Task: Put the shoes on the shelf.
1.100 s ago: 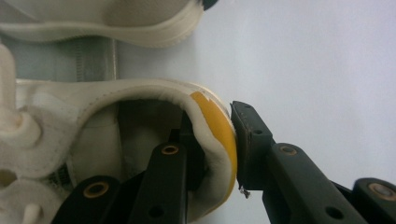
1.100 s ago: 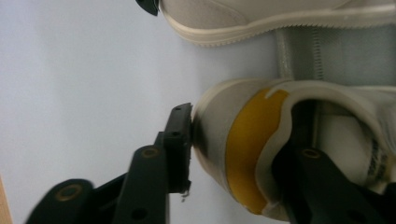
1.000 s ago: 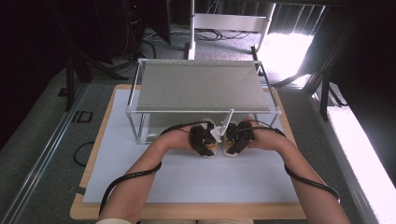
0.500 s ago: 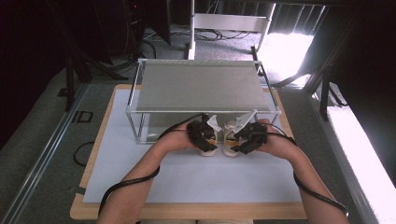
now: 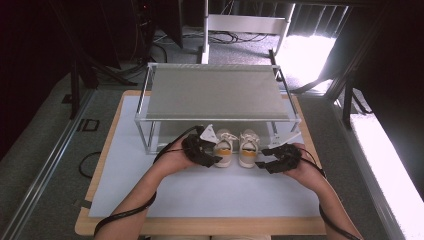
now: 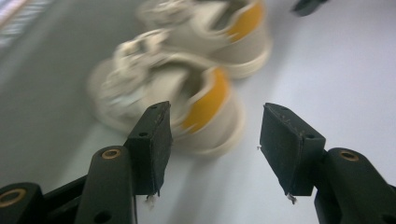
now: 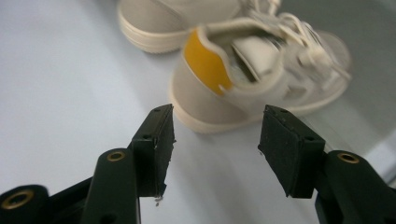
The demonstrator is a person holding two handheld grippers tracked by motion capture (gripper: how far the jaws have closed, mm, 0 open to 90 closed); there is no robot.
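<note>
Two shoes, left shoe [image 5: 223, 148] and right shoe [image 5: 248, 147], sit side by side on the desk [image 5: 150, 195] at the rack's [image 5: 220, 92] front edge, toes at 12 o'clock. Left hand-held gripper [image 5: 214, 159] released at left shoe's 8 o'clock, right hand-held gripper [image 5: 261, 163] released at right shoe's 4 o'clock (jaws just opened, nothing between).

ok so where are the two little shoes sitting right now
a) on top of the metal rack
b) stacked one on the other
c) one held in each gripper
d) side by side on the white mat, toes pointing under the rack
d: the high view shows the left shoe and right shoe side by side on the white mat, toes toward the rack, with the left gripper and right gripper open and off them.
</note>
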